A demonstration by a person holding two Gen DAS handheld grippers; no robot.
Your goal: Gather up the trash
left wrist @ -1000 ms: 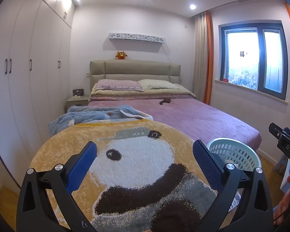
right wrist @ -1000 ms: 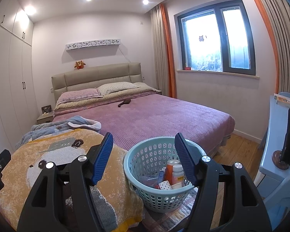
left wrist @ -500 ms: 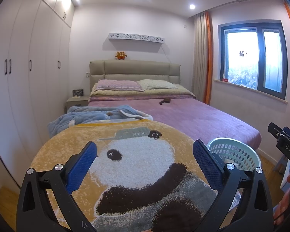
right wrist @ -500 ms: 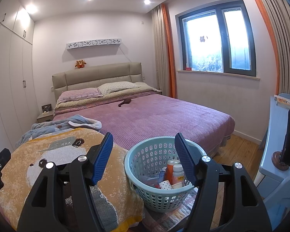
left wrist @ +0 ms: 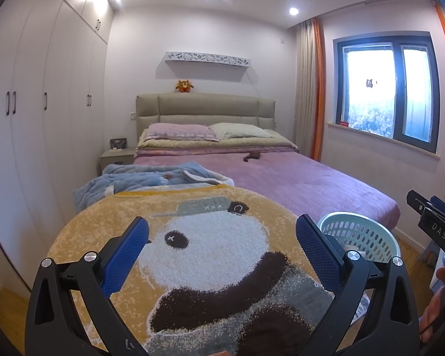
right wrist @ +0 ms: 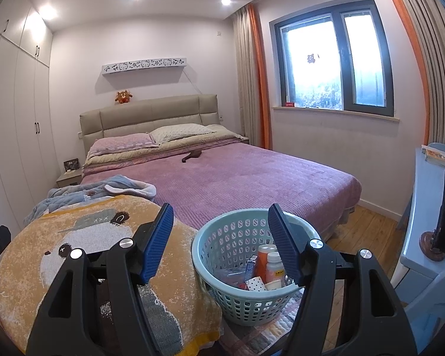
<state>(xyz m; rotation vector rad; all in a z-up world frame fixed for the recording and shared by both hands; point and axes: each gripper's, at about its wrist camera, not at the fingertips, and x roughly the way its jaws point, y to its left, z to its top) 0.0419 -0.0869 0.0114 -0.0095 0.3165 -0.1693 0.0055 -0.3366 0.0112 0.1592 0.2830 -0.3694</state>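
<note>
While both grippers just hover at the foot of the bed, nothing is actually being picked up. The left gripper (left wrist: pixel 222 249) has its blue fingers wide apart with only the panda blanket (left wrist: pixel 192 255) showing between them, and the right gripper (right wrist: pixel 221 241) is spread apart too, empty, pointing over the near rim of the light blue laundry-style basket (right wrist: pixel 222 267).

That basket is where the trash sits: an orange bottle (right wrist: pixel 264 259), a white bottle (right wrist: pixel 274 268), a small spotted box (right wrist: pixel 255 284) and some wrappers I can't make out, all down inside it. It stands on a quilted mat just beside the yellow blanket.

My guess is this is either the very end or a pause to scan for leftovers. The only stray thing I can spot is a dark brown object (right wrist: pixel 192 155) far up on the purple bedspread (right wrist: pixel 252 175), near the pillows, and I can't tell if it's trash. If it is, somebody has to walk around the bed to reach it.
</note>
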